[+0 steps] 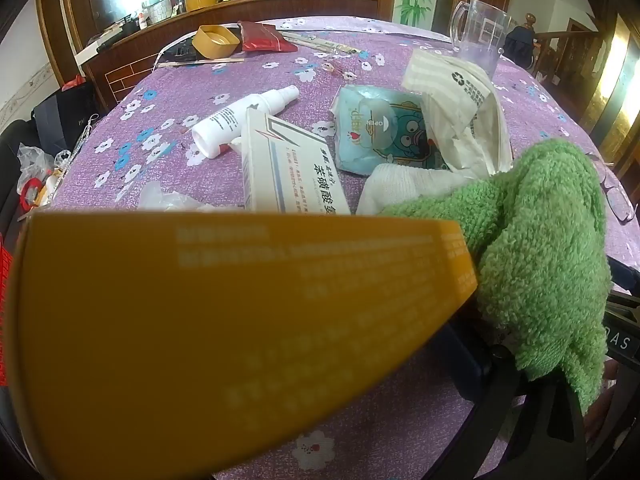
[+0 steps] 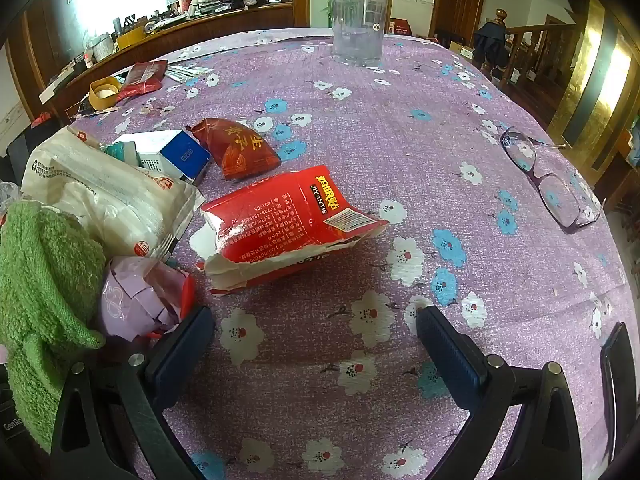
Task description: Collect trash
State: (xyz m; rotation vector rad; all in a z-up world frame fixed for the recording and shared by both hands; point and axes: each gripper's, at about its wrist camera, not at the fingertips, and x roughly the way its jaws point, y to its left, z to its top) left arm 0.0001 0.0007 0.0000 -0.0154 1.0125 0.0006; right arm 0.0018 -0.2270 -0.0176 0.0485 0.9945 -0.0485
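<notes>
Left hand-held gripper: jaws hidden behind blurred yellow box (image 1: 224, 320) close to lens; can't tell if gripped. Green cloth (image 2: 44, 280) at left. Torn red carton (image 2: 288, 228), crumpled w/ white ragged edge, lies on bench (image 2: 400, 128) just ahead of right hand-held gripper (image 2: 316, 344), jaws wide, empty. Glasses (image 2: 548, 180) far right.
</notes>
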